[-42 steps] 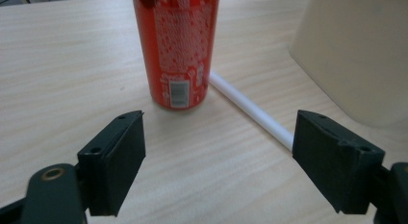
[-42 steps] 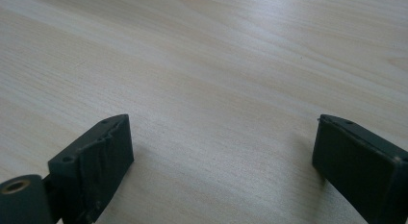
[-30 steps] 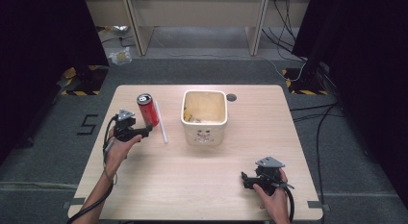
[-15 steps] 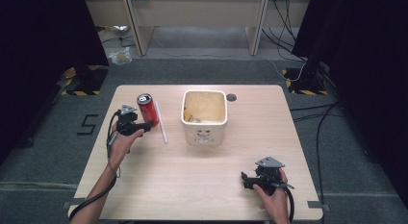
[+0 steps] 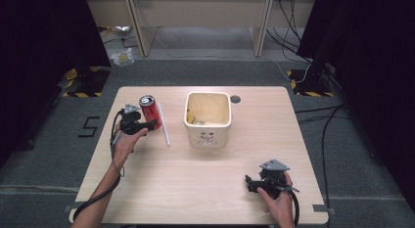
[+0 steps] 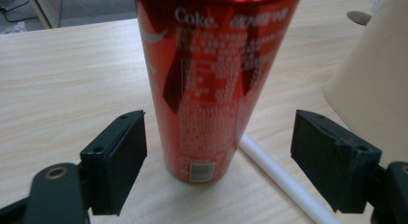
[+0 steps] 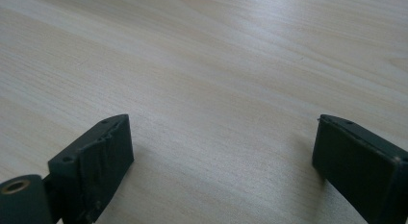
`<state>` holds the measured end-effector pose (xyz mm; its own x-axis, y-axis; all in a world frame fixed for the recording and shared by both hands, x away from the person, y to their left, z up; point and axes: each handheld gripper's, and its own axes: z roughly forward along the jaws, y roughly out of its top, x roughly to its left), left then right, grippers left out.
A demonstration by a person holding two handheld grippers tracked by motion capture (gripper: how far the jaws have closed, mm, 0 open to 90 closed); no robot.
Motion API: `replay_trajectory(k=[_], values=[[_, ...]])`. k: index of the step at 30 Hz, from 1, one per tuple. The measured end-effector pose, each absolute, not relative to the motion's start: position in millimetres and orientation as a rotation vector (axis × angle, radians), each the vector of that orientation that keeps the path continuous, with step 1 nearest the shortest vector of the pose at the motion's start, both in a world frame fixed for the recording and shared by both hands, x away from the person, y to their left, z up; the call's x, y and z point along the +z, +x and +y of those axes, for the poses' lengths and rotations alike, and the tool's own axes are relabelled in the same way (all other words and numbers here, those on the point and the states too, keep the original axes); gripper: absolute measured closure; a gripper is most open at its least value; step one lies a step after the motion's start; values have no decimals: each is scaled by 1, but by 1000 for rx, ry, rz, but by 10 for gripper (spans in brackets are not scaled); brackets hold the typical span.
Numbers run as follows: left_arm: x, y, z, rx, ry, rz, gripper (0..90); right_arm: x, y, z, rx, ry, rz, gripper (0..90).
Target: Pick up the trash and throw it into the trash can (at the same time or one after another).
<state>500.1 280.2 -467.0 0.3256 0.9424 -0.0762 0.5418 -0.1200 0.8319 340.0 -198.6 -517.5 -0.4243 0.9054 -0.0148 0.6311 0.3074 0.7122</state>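
Now I have the left gripper (image 6: 219, 156) spread around the can (image 6: 211, 84) (upright near the table's (image 5: 147, 189) left edge); next I close. Right gripper (image 7: 221, 171) idles open.

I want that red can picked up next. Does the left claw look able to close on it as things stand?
Probably yes. The left claw stands open with the upright red can between its jaws and a gap on both sides. The white straw lies beside the can's base and might get nudged.

Even overhead light, dark surroundings; glare on red can (image 6: 211, 84); soft shadows; close views slightly blurred.
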Motion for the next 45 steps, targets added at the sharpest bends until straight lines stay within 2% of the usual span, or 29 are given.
replay_trajectory(k=[23, 35, 45], values=[[-466, 523, 277, 627, 1781, 1350, 223, -518, 340, -199, 895, 1359, 2169, 73], [-470, 530, 276, 627, 1767, 1360, 326, -518, 340, -198, 898, 1355, 2173, 73], [-460, 524, 276, 657, 1792, 1317, 343, -518, 340, -198, 898, 1355, 2174, 73]])
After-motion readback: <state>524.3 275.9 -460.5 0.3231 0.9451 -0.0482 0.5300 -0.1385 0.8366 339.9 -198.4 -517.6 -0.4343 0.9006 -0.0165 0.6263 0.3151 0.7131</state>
